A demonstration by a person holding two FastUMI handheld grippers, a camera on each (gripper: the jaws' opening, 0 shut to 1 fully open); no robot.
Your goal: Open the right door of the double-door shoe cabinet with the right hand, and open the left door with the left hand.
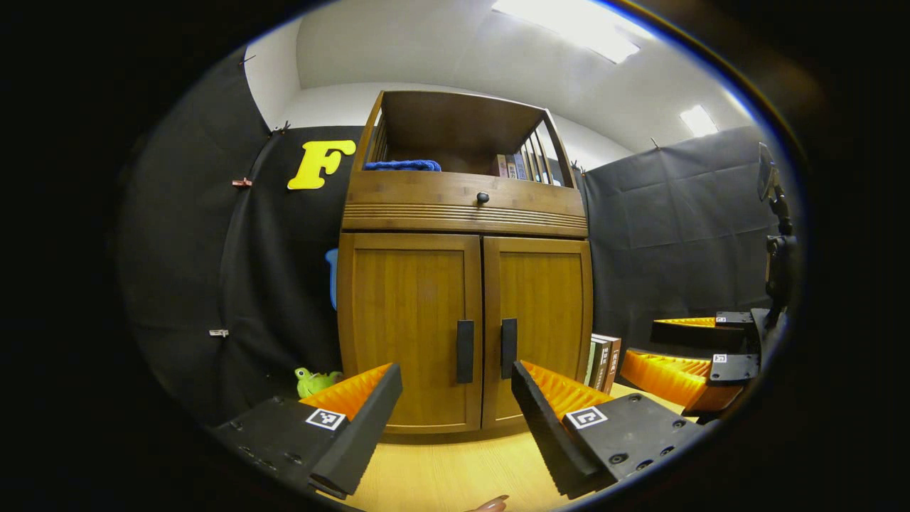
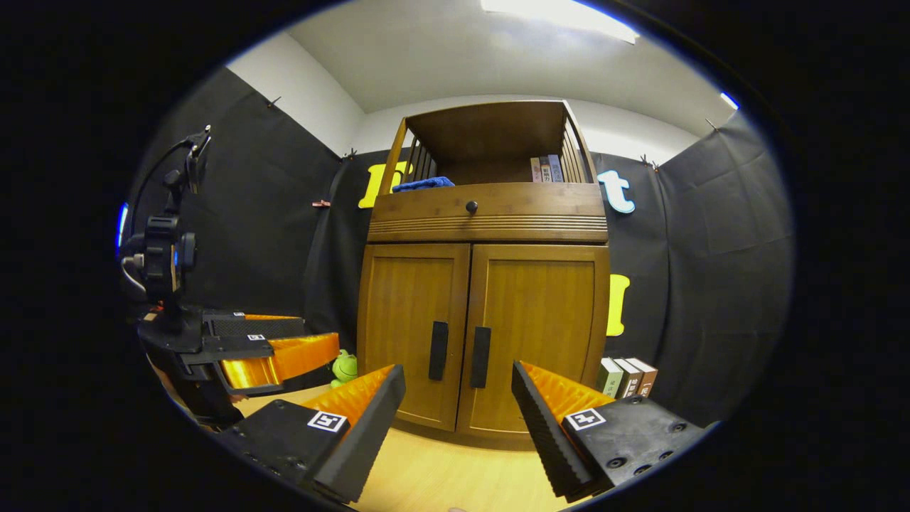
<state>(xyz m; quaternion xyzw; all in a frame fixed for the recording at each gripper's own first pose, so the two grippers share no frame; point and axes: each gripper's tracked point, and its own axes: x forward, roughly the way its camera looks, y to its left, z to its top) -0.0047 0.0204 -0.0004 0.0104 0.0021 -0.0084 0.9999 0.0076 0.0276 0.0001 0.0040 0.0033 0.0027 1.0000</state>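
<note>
A wooden double-door shoe cabinet [image 1: 466, 284] [image 2: 487, 284] stands ahead on a light wooden surface, both doors closed. The left door [image 1: 409, 327] [image 2: 412, 327] carries a dark vertical handle [image 1: 465, 351] [image 2: 439, 350]. The right door [image 1: 540, 320] [image 2: 537, 331] has its own handle [image 1: 509, 348] [image 2: 480, 357]. My left gripper [image 1: 455, 419] is open, short of the cabinet, facing the handles. My right gripper [image 2: 458, 419] is open too, also short of the doors. In the left gripper view the right gripper [image 1: 700, 359] hangs at the right; in the right gripper view the left gripper [image 2: 274, 348] hangs at the left.
Above the doors sit a drawer with a round knob [image 1: 483, 198] and an open shelf holding a blue cloth [image 1: 402, 166] and books [image 1: 515, 166]. A green frog toy [image 1: 313, 381] lies left of the cabinet. Several books [image 2: 628, 377] stand to its right.
</note>
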